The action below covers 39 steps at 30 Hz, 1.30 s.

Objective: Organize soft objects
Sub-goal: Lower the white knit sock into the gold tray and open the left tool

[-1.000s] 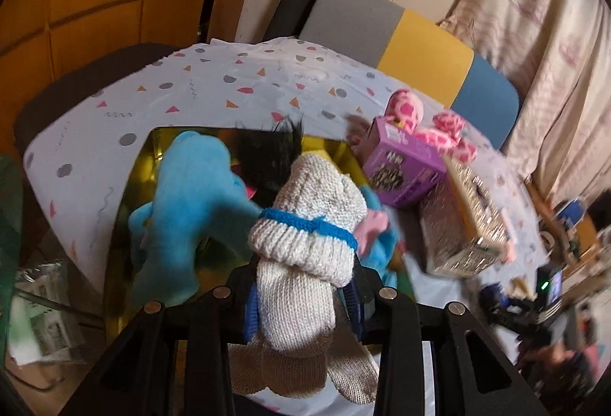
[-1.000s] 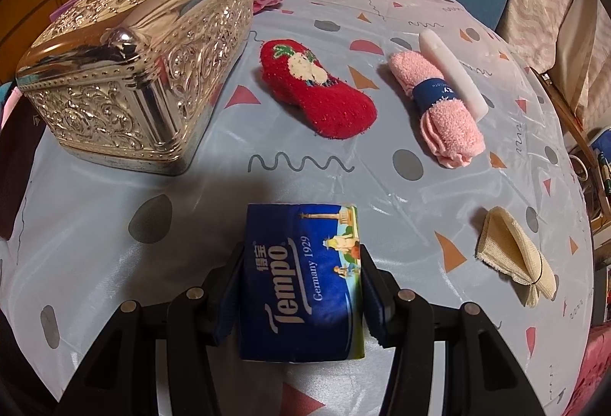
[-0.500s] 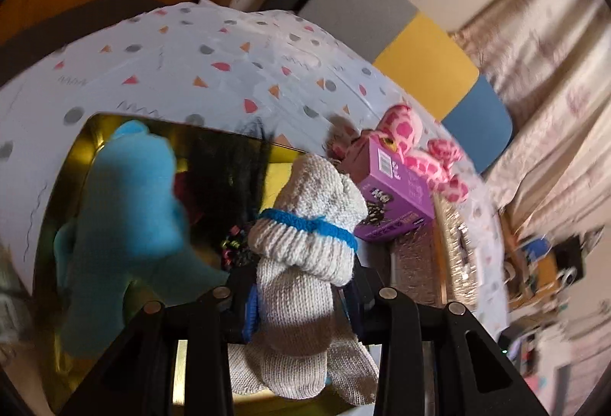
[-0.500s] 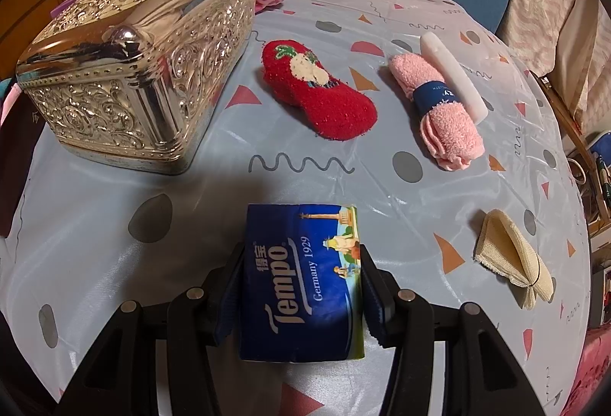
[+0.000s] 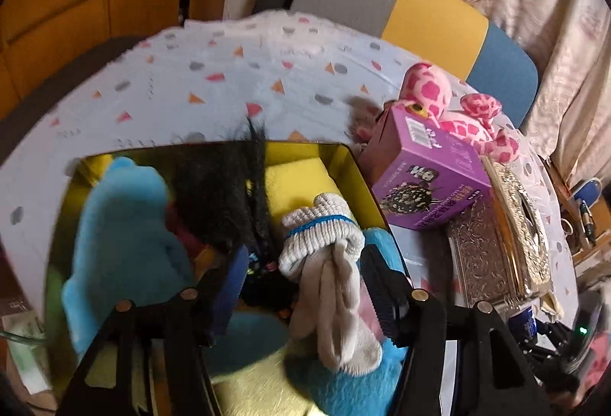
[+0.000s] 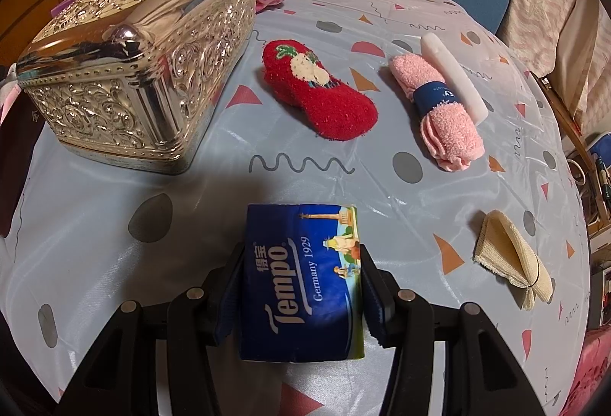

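Your left tool (image 5: 301,278) is opening over the gold tin (image 5: 355,171); the rolled grey socks (image 5: 328,263) lie loose between its jaws, resting on the blue plush (image 5: 122,240) inside. Your right tool (image 6: 299,282) grips the blue tissue pack (image 6: 301,282) above the counter (image 6: 191,187), near the red sock (image 6: 317,91) and pink towel roll (image 6: 443,110).

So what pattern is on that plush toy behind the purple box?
Pink patches on paler pink plush toy; clearest from the left wrist.

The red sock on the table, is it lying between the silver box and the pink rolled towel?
Yes, the red sock lies between the silver box and the pink rolled towel.
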### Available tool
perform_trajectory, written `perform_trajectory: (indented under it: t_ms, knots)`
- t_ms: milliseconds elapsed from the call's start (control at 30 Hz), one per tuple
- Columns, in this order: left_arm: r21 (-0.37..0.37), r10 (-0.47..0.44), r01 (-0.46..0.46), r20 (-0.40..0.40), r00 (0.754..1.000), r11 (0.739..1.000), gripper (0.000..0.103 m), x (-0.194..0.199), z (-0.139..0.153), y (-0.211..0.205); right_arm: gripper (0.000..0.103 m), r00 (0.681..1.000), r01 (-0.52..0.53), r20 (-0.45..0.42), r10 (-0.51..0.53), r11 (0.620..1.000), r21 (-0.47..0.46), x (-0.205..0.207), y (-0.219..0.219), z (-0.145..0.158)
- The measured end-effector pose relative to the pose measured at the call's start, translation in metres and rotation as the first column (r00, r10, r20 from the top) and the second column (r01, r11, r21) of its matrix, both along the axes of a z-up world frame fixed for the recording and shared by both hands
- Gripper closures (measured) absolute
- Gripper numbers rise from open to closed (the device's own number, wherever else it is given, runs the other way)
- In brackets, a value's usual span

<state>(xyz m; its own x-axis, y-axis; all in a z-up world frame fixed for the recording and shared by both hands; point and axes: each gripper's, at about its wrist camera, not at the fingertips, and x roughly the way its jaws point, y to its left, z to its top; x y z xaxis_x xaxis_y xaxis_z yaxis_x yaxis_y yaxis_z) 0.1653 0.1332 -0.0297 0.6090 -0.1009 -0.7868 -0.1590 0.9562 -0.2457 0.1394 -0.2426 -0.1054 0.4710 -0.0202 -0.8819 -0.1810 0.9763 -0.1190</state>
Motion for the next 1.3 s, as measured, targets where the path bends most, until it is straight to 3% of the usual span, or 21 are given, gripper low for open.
perform_trajectory:
  t_ms: [167, 367, 433, 500, 600, 733, 1033, 1133, 1300]
  knots:
    - [0.071, 0.023, -0.027, 0.052, 0.998, 0.997, 0.04, -0.03, 0.016, -0.003, 0.049, 1.0, -0.005, 0.002, 0.005, 1.0, -0.005, 0.001, -0.001, 0.0]
    - [0.149, 0.062, -0.077, 0.106, 0.992, 0.986, 0.032, -0.075, 0.027, -0.007, 0.049, 1.0, -0.009, 0.009, 0.01, 1.0, -0.018, -0.002, 0.001, -0.001]
    - [0.178, 0.073, -0.095, 0.126, 0.989, 0.979, 0.023, -0.089, 0.03, -0.01, 0.049, 1.0, -0.009, 0.009, 0.009, 1.0, -0.018, -0.002, 0.001, -0.001]
    - [0.204, 0.077, -0.107, 0.15, 0.986, 0.973, 0.02, -0.103, 0.034, -0.012, 0.05, 1.0, -0.005, 0.008, 0.005, 1.0, -0.015, -0.002, 0.001, 0.0]
    - [0.194, 0.084, -0.117, 0.172, 0.982, 0.974, 0.019, -0.118, 0.038, -0.012, 0.05, 1.0, 0.006, -0.002, -0.006, 1.0, -0.002, -0.002, -0.002, 0.0]
    - [0.21, 0.075, -0.114, 0.185, 0.98, 0.971, 0.008, -0.128, 0.041, -0.014, 0.05, 0.999, 0.034, -0.028, -0.033, 0.999, 0.014, 0.002, -0.005, 0.002]
    - [0.194, 0.081, -0.116, 0.179, 0.98, 0.974, 0.007, -0.141, 0.037, -0.012, 0.051, 0.993, 0.112, -0.044, -0.112, 0.994, 0.005, -0.003, -0.008, 0.007]
    - [0.193, 0.077, -0.113, 0.181, 0.98, 0.975, 0.007, -0.144, 0.036, -0.012, 0.051, 0.992, 0.124, -0.006, -0.124, 0.992, 0.016, -0.008, -0.007, 0.021]
    - [0.19, 0.087, -0.121, 0.179, 0.98, 0.974, 0.007, -0.148, 0.035, -0.007, 0.051, 0.984, 0.089, 0.142, -0.103, 0.99, 0.107, -0.03, 0.0, 0.076]
